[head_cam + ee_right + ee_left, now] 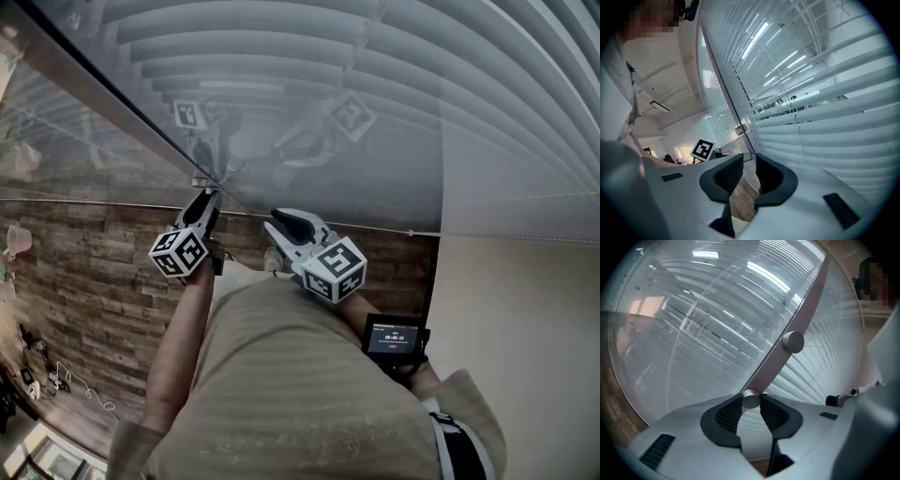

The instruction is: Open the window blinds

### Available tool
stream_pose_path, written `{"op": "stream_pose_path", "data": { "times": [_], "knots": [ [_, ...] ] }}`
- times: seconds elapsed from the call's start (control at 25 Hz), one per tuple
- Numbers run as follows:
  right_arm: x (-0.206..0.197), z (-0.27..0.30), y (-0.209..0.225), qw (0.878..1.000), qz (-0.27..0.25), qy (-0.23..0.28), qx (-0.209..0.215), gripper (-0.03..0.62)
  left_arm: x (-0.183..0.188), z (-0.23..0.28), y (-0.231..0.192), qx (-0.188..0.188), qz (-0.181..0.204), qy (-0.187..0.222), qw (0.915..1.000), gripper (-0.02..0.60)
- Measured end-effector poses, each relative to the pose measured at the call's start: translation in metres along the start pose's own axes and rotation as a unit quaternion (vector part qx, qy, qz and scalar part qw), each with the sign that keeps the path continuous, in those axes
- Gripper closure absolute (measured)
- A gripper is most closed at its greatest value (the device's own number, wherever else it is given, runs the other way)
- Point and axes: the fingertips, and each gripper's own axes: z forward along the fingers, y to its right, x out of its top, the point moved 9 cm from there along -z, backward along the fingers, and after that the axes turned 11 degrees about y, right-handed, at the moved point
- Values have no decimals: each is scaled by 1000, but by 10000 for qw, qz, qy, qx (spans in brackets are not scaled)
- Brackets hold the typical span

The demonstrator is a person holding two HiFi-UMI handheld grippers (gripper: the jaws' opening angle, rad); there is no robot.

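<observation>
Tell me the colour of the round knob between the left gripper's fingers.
Silver, like bare metal. The knob shows best in the left gripper view.

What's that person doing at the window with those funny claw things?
A person stands at a glass wall with window blinds behind it, holding a gripper in each hand. The left gripper is pinched on a small round metal knob at the frame between the panes, probably the knob that tilts the slats. The right gripper hangs beside it with its jaws apart, holding nothing. The slats look mostly closed, with only thin gaps to peek through.
</observation>
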Motion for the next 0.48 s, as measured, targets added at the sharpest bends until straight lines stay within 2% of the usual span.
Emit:
{"op": "stream_pose_path", "data": {
  "times": [0.32, 0.48],
  "knots": [
    [6, -1, -2, 10000, -48, 14, -28, 522, 0, -2, -3, -239, -925, 219, 9952, 446],
    [2, -2, -2, 10000, -8, 42, -42, 522, -7, -4, -13, -454, -1867, 386, 9806, 446]
  ]
}}
